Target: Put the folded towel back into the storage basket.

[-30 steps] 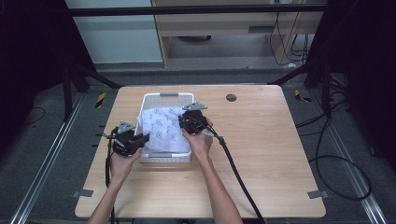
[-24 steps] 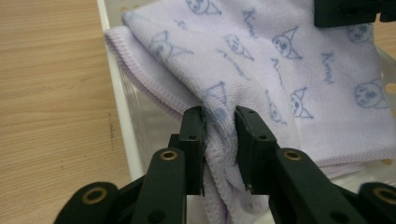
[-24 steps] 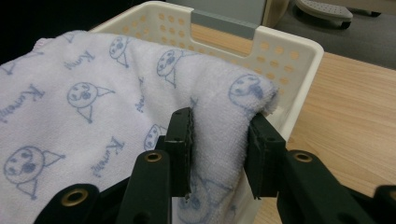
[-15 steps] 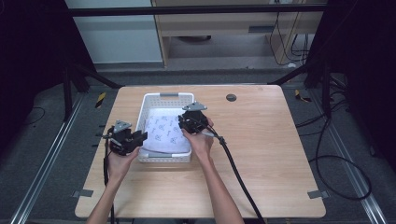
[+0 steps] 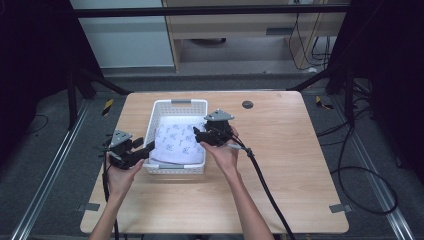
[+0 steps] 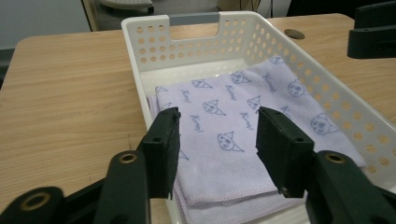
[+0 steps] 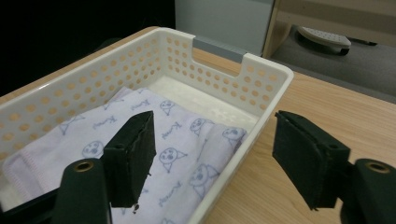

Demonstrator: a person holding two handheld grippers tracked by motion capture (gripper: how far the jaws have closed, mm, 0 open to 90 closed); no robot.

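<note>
A white perforated basket [image 5: 175, 104] stands on the table, with a folded lilac towel [image 5: 179, 144] printed with blue cat faces lying flat inside. My left gripper [image 5: 148, 147] is open at the basket's near left corner, its jaws over the towel's [image 6: 243, 140] near edge with nothing between them. My right gripper [image 5: 197, 135] is open above the basket's right wall; its jaws straddle the rim [image 7: 261, 116], one over the towel [image 7: 154, 140], one over the table. Neither gripper holds the towel.
The wooden table [image 5: 300, 155] has bare room to the right and front of the basket. A small dark round grommet [image 5: 247, 104] sits near the far edge. A black cable [image 5: 265, 185] trails from the right gripper across the table.
The left gripper has drawn back from over the towel to the basket's near left corner. The right gripper has stayed at the right rim. The towel lies flat in the basket.
</note>
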